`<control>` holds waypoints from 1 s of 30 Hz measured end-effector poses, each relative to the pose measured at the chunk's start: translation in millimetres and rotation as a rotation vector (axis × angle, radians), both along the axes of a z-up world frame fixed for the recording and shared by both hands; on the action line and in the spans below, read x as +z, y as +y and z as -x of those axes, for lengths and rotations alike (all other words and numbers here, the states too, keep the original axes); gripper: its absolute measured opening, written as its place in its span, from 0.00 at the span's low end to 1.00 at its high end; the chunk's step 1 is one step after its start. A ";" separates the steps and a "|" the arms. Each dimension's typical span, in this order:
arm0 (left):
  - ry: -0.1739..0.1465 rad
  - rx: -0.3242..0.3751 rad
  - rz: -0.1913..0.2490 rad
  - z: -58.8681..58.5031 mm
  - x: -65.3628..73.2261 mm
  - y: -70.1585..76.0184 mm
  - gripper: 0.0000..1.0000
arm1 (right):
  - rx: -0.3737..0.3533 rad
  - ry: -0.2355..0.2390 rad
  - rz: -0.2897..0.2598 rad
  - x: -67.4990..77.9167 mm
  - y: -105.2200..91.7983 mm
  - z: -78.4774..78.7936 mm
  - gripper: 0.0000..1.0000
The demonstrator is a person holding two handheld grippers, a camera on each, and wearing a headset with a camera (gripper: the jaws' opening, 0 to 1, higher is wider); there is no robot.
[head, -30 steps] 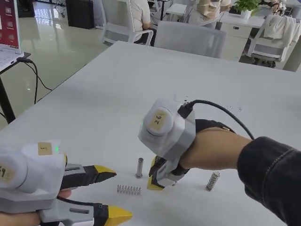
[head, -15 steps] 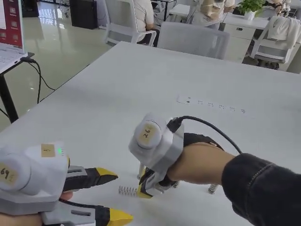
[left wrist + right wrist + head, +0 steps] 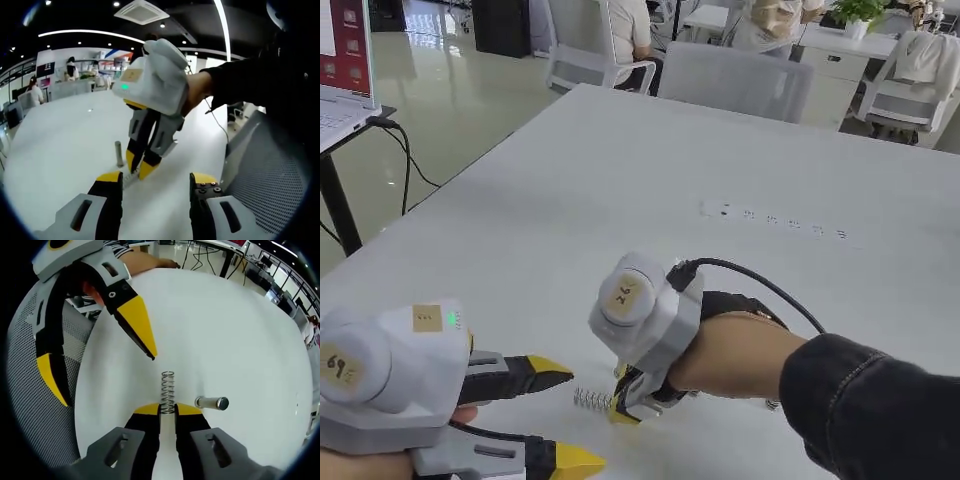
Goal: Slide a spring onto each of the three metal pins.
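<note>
Your right gripper (image 3: pixel 167 410) has its yellow-tipped jaws pinched on the near end of the spring (image 3: pixel 167 386), whose free end points away along the white table (image 3: pixel 225 330). The metal pin (image 3: pixel 211 402) sits just beside your jaw tips, apart from the spring. The left gripper (image 3: pixel 109 381) reaches in with jaws spread, above a mesh chair (image 3: pixel 30 405).

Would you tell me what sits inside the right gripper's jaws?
The right gripper pinches one end of a spring lying on the table; the jaws cover the pinched coils.
</note>
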State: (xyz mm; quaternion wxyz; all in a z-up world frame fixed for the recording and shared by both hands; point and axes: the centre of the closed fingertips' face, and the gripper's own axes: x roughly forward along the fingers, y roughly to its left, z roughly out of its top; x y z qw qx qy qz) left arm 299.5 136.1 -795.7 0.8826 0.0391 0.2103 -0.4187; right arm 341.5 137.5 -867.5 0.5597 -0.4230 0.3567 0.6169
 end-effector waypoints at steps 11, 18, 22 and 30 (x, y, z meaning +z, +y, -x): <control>0.001 -0.007 -0.009 0.0 -1.1 -0.9 0.48 | -0.052 0.019 -0.013 -0.4 -0.3 -0.3 0.08; -0.005 -0.005 -0.016 -0.4 -0.5 0.7 0.47 | -0.030 -0.010 0.019 1.6 -8.9 3.1 0.08; -0.006 -0.008 -0.019 -0.6 -0.7 0.3 0.47 | -0.026 0.001 0.012 14.2 -15.1 6.2 0.08; -0.005 -0.036 -0.034 -0.2 -0.9 -3.3 0.46 | -0.001 0.018 0.006 40.3 -31.0 14.2 0.08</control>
